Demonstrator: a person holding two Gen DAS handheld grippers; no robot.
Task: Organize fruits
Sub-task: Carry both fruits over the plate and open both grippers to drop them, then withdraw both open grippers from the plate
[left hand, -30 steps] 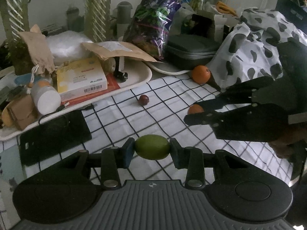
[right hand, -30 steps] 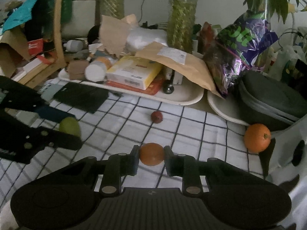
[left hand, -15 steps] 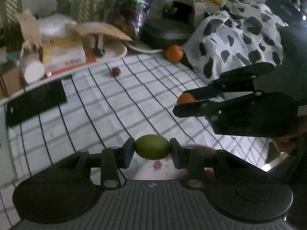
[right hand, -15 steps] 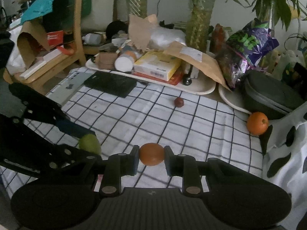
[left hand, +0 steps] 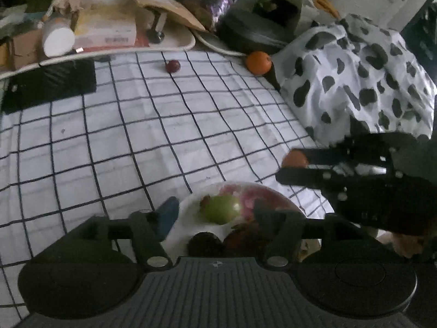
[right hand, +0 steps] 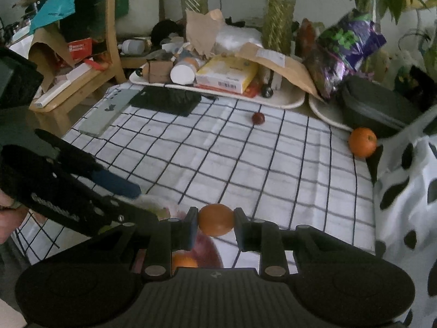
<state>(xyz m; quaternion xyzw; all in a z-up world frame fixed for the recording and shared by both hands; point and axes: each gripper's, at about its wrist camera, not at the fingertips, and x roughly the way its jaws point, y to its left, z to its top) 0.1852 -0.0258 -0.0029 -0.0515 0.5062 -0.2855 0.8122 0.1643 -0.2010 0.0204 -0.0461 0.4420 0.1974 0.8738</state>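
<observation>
Hovering over the plate (left hand: 188, 205), the left gripper (left hand: 211, 213) has its fingers spread wide, and the green fruit (left hand: 221, 209) lies between them on the plate, touching neither finger. Two dark fruits (left hand: 204, 243) lie on the plate on the side of the green fruit nearest the camera. The right gripper (right hand: 215, 220) clamps a small orange fruit (right hand: 215, 219) between its pads, just beside the plate's edge.

Beyond the plate, on the checked cloth (left hand: 109, 142), a small red fruit (left hand: 172, 66) and a large orange (left hand: 258, 62) lie well apart.

The left wrist view shows the green fruit clear of the fingers. The right wrist view hides it behind the left gripper, but shows another orange fruit (right hand: 184, 262) on the plate.
</observation>
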